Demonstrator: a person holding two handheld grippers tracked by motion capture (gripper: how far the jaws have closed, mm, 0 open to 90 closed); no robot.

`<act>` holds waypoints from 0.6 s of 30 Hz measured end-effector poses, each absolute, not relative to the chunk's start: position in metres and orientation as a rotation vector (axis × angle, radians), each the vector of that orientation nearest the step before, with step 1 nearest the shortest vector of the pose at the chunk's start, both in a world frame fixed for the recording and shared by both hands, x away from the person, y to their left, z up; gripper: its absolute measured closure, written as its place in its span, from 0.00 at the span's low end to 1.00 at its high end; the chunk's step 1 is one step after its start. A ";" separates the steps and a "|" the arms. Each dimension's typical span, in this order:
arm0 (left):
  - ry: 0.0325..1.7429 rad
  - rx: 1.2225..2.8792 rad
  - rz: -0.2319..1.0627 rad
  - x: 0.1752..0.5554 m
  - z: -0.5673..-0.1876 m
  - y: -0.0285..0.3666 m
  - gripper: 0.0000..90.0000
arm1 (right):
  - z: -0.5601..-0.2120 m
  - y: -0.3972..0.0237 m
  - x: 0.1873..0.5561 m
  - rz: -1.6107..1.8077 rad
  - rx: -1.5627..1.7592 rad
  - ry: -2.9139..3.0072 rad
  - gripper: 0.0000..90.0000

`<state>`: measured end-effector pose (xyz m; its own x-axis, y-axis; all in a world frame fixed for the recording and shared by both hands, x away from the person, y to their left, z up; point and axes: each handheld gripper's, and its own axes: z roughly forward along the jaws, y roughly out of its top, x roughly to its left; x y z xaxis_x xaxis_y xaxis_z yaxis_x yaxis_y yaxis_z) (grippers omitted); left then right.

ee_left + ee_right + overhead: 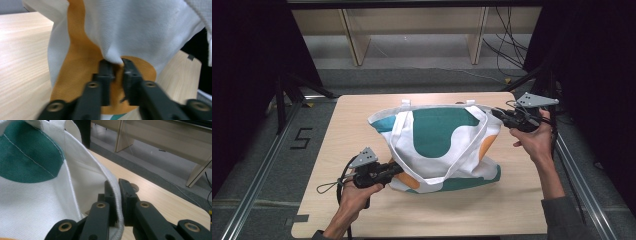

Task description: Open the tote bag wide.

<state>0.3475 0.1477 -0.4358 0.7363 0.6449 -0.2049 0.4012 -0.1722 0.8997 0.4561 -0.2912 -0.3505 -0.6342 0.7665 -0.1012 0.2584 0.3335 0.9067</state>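
A white tote bag [437, 145] with green and orange patches lies on the wooden table [362, 215], its long straps looped over the front. My left gripper [399, 168] is at the bag's near left corner, shut on a pinch of white cloth beside an orange patch [75, 82]; the fold sits between its jaws in the left gripper view [115, 65]. My right gripper [496, 112] is at the bag's far right corner, shut on the bag's stitched white rim [117, 185]. A green patch [22, 157] shows on the bag wall to the left of it.
Metal frame rails [257, 185] run along both sides of the table. Behind it stand pale wooden furniture legs [354, 40] on a grey floor, with black cables [507, 45] at the back right. Bare tabletop lies in front of the bag.
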 end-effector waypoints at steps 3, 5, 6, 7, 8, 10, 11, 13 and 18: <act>0.788 1.830 0.291 0.348 -0.439 0.145 0.98 | -0.348 -0.289 0.453 1.296 0.938 2.097 0.91; 0.769 1.847 0.297 0.348 -0.441 0.144 0.98 | -0.348 -0.288 0.452 1.279 0.923 2.103 0.90; 0.735 1.864 0.307 0.351 -0.442 0.145 0.98 | -0.347 -0.288 0.452 1.279 0.904 2.101 0.86; 0.740 1.867 0.307 0.351 -0.444 0.146 0.98 | -0.346 -0.288 0.450 1.290 0.931 2.107 0.81; 0.741 1.873 0.306 0.351 -0.447 0.145 0.98 | -0.344 -0.290 0.449 1.283 0.931 2.098 0.76; 0.732 1.885 0.304 0.351 -0.450 0.144 0.98 | -0.340 -0.292 0.445 1.307 0.957 2.084 0.76; 0.725 1.906 0.304 0.351 -0.451 0.142 0.98 | -0.336 -0.293 0.442 1.316 0.963 2.106 0.76; 0.733 1.902 0.305 0.351 -0.451 0.141 0.98 | -0.330 -0.294 0.436 1.335 0.969 2.104 0.69; 0.756 1.895 0.308 0.351 -0.451 0.139 0.98 | -0.303 -0.286 0.417 1.486 0.877 2.064 0.66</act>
